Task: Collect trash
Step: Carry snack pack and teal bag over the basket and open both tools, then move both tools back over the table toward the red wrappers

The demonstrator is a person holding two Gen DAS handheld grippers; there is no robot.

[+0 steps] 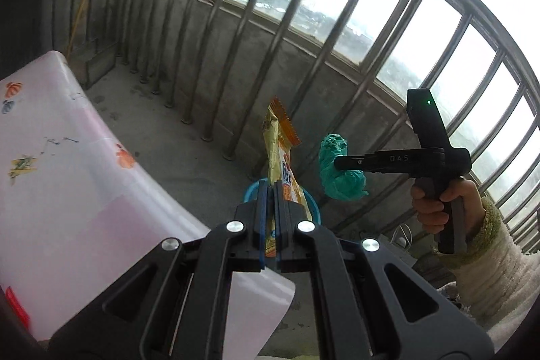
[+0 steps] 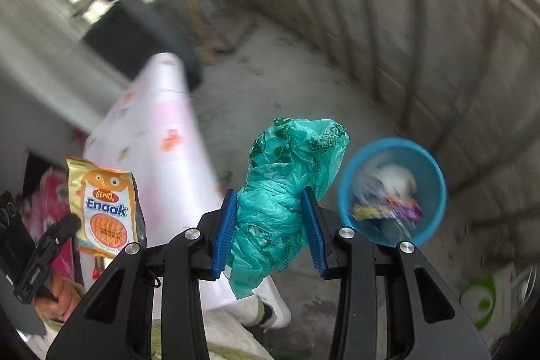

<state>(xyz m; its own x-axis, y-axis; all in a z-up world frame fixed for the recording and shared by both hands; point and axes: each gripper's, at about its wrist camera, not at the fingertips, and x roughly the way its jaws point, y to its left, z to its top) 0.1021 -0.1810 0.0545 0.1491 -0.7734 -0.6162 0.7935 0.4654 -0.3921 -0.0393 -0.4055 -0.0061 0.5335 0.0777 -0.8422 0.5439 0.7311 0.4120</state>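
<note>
My left gripper [image 1: 273, 188] is shut on a yellow-orange snack wrapper [image 1: 280, 144] that stands up between its blue pads. The same wrapper [image 2: 103, 211] shows at the left of the right wrist view, held by the left gripper [image 2: 72, 220]. My right gripper [image 2: 271, 201] is shut on a crumpled teal plastic bag [image 2: 287, 177]; in the left wrist view that bag [image 1: 341, 171] hangs from the right gripper [image 1: 337, 162]. A blue waste basket [image 2: 435, 177] with trash inside stands on the floor just right of the bag. Only its blue rim [image 1: 249, 189] peeks out behind my left fingers.
A pink patterned table [image 1: 67, 157] fills the left side, seen as the pink table [image 2: 162, 137] in the right wrist view. A metal railing [image 1: 270, 39] on a low concrete wall curves around the balcony floor [image 2: 287, 80]. A person's hand and fuzzy sleeve [image 1: 489, 245] hold the right gripper.
</note>
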